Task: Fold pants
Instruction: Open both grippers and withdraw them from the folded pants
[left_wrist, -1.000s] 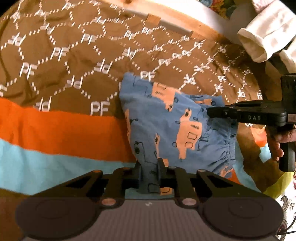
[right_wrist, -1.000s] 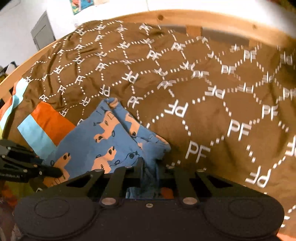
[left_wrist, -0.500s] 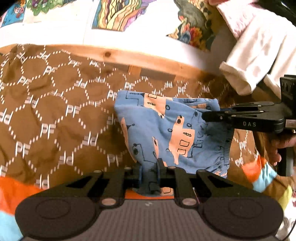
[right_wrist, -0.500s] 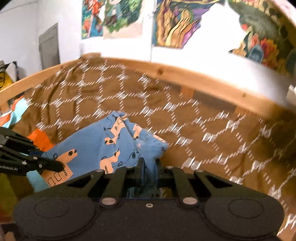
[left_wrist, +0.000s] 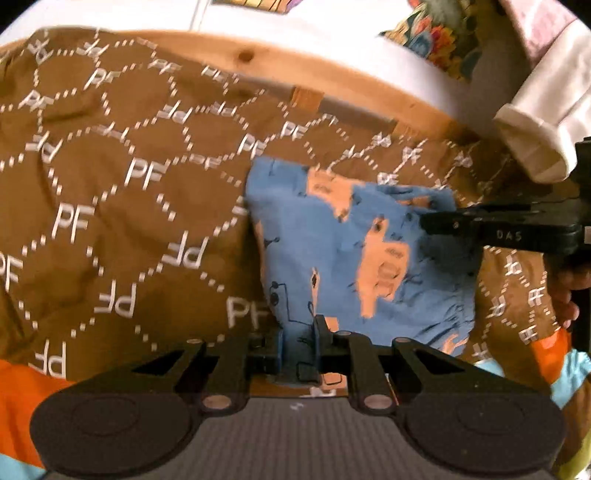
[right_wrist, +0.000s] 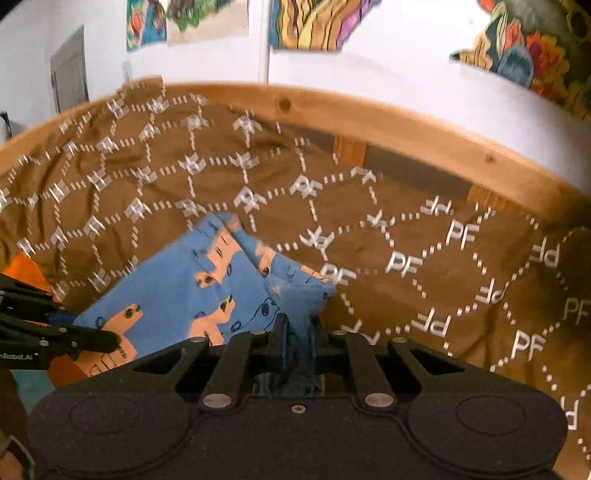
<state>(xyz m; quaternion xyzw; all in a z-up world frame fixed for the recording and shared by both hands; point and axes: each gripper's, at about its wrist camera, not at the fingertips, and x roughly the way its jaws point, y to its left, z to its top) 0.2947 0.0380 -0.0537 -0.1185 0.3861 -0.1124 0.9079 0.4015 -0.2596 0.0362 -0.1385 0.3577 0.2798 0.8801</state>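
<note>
Only leftward, a hand (left_wrist: 565, 291); both grippers (left_wrist: 298, 332) (right_wrist: 295, 328) clamped on pants (left_wrist: 351, 258)

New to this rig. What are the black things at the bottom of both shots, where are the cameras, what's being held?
There is no robot here: a person holds a two-finger gripper in each hand, and each carries a fisheye camera looking along its fingers. The black frame at the bottom of each picture is that camera's own gripper. The left wrist view shows the left gripper; the right wrist view shows the right gripper. Both are shut on the blue pants with orange prints, one at each side. Each gripper also shows in the other's view, at the edge. Beneath lies a brown bedspread printed with white letters, bounded by a wooden bed rail.
</note>
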